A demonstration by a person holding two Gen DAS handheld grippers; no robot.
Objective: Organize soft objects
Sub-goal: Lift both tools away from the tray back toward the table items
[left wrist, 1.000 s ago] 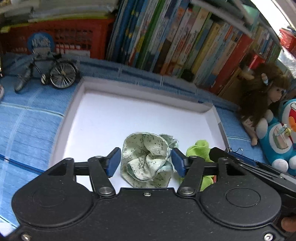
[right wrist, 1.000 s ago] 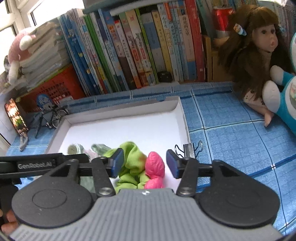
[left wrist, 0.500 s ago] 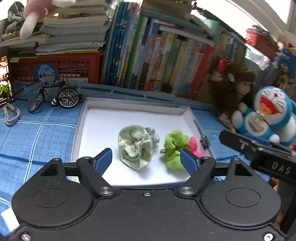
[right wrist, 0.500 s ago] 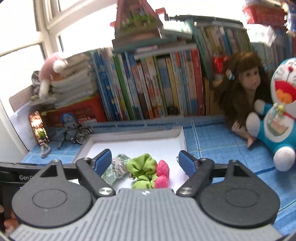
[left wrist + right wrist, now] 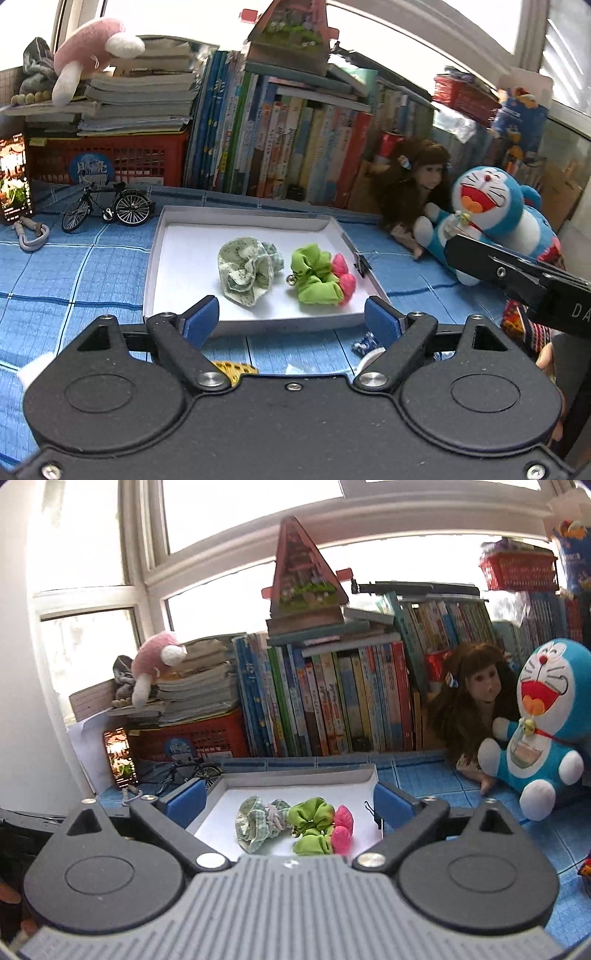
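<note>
Pink scrunchie (image 5: 345,280) half hidden behind green scrunchie (image 5: 314,282).

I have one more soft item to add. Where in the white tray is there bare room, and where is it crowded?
Free: the white tray floor left of the pale floral scrunchie, toward the left wall, and the strip along the back wall. Crowded: the right half, where the green scrunchie touches the pink one near the right wall's binder clip.

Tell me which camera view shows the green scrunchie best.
The left wrist view: the green scrunchie lies fully exposed in the white tray, its small bell visible beside it. The right wrist view shows it smaller, its lower edge close to the camera housing.
</note>
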